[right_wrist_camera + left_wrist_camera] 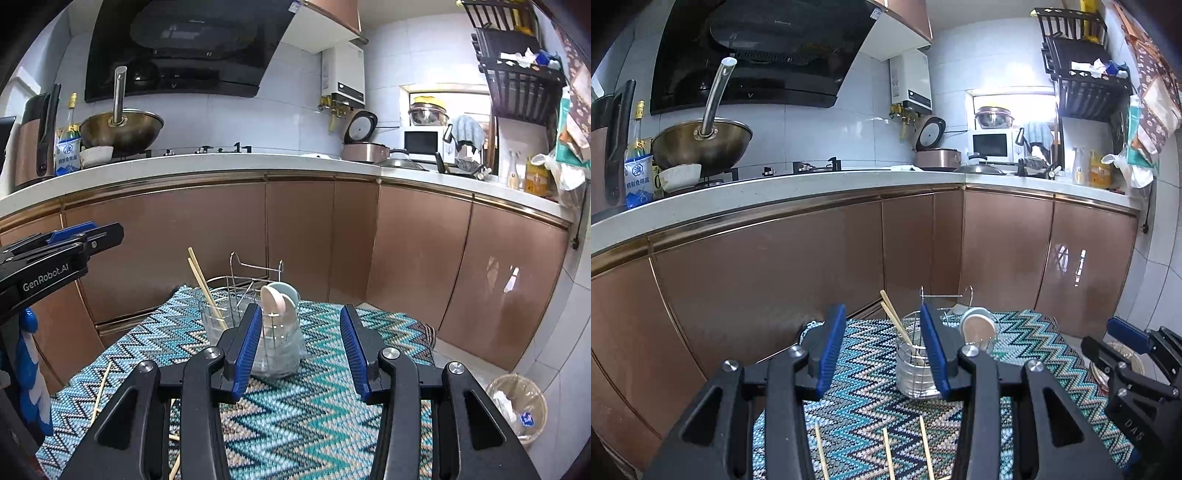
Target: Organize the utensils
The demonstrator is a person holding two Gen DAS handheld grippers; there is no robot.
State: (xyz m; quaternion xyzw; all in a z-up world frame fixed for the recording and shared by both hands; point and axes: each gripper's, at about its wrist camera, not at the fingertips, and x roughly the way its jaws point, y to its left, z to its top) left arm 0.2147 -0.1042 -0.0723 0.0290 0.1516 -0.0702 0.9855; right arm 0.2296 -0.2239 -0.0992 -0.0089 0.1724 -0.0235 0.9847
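Right tongs [298,345] at lower centre of frame, blue pads apart, nothing between them. Beyond them, zigzag-patterned cloth [317,417] covering table. Clear jar [279,341] at centre, partly behind left pad; pink-white ladles [277,299] standing in it. Second clear jar [214,325] just left, two chopsticks [203,284] leaning in it. Wire rack [255,273] behind both jars. Loose chopstick [101,387] on cloth, lower left. Left tongs [70,236] at left edge. Waste basket [517,406] on floor, lower right.
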